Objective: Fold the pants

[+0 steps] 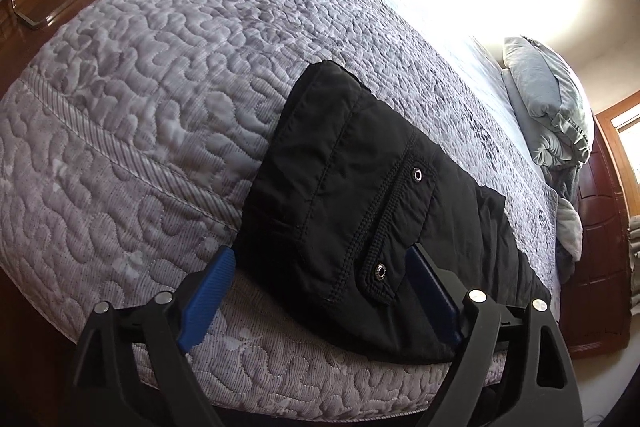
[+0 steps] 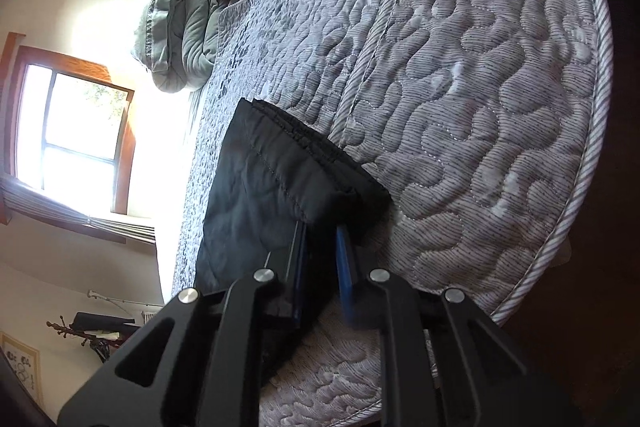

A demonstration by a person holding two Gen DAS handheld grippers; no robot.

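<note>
Left claw [image 1: 320, 269]: black frame, ribbed blue pads, spread wide astride the near edge of the pants [image 1: 360, 203]. Right claw [image 2: 322, 259]: narrow, pinching a thick fold of those pants. Pants: black, smooth woven cloth, stitched seams, metal eyelets, folded compactly on a grey quilted bedspread [image 1: 160, 75].
</note>
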